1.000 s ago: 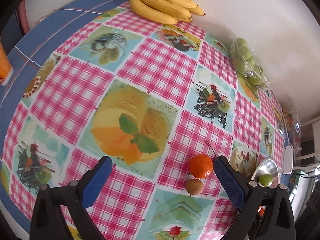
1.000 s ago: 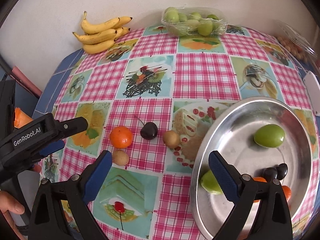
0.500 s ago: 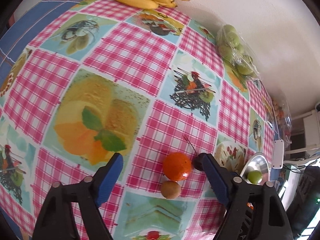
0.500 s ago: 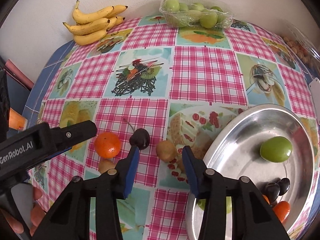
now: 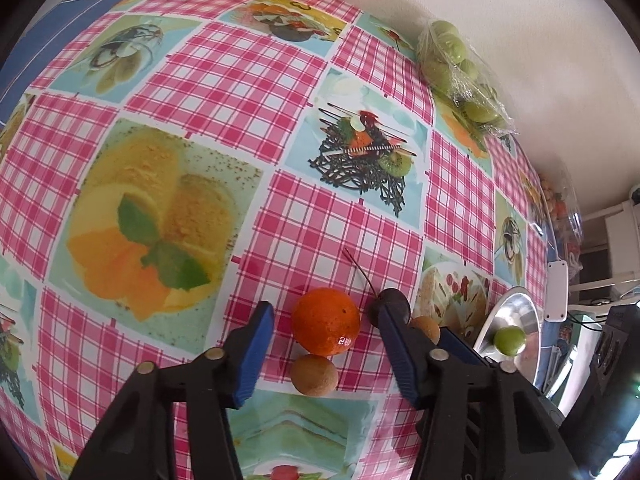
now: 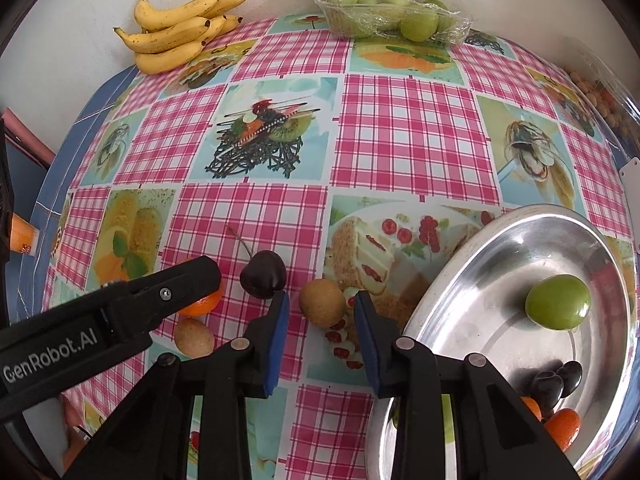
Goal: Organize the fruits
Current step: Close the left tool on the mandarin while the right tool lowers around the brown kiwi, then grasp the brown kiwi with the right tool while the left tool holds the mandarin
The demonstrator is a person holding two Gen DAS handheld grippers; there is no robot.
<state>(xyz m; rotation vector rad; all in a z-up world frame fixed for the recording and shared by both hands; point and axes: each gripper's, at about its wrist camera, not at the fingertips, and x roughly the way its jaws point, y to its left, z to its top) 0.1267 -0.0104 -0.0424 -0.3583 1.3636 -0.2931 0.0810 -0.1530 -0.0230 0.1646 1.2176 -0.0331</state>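
Note:
An orange tangerine (image 5: 325, 321) lies on the checked tablecloth between the open fingers of my left gripper (image 5: 326, 322), with a small brown fruit (image 5: 314, 374) just in front of it. A dark cherry (image 6: 263, 274) sits to its right. My right gripper (image 6: 322, 312) is open around another brown fruit (image 6: 322, 307), its pads close to both sides. The steel bowl (image 6: 472, 264) at right holds a green plum (image 6: 558, 307), dark cherries (image 6: 554, 382) and a tangerine (image 6: 562, 426). The left gripper's finger (image 6: 176, 284) partly hides the tangerine in the right wrist view.
Bananas (image 6: 180, 32) and a wrapped tray of green plums (image 6: 394, 16) lie at the far wall. A bag of small fruit (image 6: 600, 92) lies at the far right. An orange object (image 6: 22, 236) stands at the left table edge.
Both grippers moved forward and down. The left one now straddles the tangerine. The right one narrowed its opening and now straddles the brown fruit.

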